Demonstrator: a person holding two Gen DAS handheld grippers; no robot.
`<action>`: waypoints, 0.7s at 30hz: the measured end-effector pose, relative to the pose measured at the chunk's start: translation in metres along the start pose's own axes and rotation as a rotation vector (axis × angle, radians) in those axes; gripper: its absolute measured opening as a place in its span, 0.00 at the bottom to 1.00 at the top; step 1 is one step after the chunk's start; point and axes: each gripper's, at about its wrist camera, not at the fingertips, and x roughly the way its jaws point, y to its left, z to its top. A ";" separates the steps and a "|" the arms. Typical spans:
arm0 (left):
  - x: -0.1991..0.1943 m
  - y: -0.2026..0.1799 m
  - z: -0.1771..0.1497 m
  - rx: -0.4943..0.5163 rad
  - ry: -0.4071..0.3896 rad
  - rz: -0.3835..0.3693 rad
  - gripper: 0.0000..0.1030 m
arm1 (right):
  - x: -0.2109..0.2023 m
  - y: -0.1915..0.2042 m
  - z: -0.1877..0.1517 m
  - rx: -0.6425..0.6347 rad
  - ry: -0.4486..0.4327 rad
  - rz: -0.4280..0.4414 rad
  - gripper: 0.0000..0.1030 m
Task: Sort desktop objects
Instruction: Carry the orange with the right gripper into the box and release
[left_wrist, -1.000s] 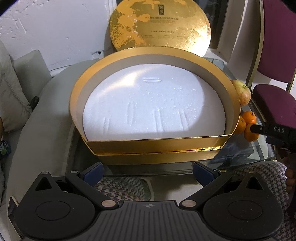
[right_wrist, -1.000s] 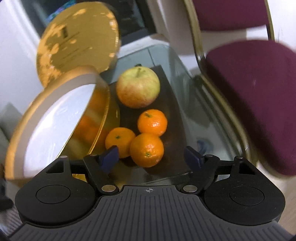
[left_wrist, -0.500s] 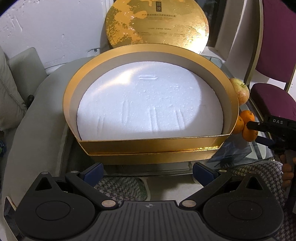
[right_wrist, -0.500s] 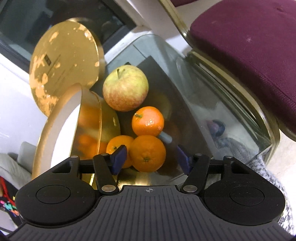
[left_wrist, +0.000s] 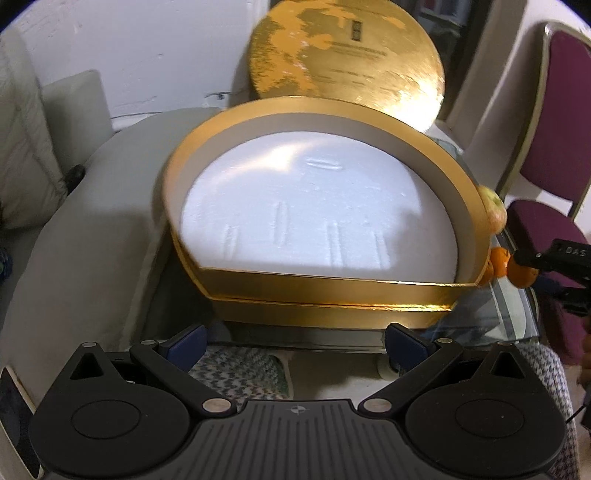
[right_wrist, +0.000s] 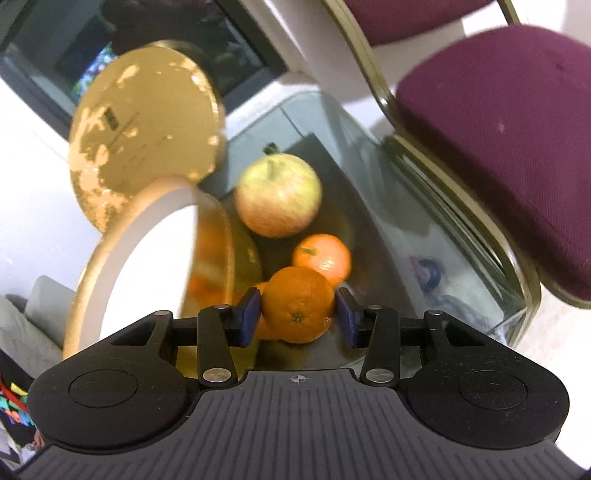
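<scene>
Right gripper (right_wrist: 298, 314) jaws now clamp one of three oranges (right_wrist: 297, 303); left gripper (left_wrist: 295, 341) jaws apart.

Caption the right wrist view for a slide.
Right gripper closing around the nearest orange, beside an apple and gold box.

The right black two-finger gripper (right_wrist: 298, 316) has its blue-padded fingers (right_wrist: 248, 314) pressed against both sides of a round orange mandarin (right_wrist: 297, 305). The left black two-finger gripper (left_wrist: 294, 342) hovers with jaws spread wide, holding nothing.
</scene>
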 end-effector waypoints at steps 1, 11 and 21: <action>-0.001 0.004 0.000 -0.009 -0.004 -0.001 0.99 | -0.006 0.013 0.000 -0.042 -0.007 -0.002 0.44; -0.016 0.088 0.010 -0.217 -0.092 0.179 0.99 | 0.021 0.197 -0.021 -0.592 0.050 0.115 0.44; -0.001 0.108 0.003 -0.255 -0.020 0.183 0.99 | 0.107 0.272 -0.097 -0.901 0.262 0.003 0.44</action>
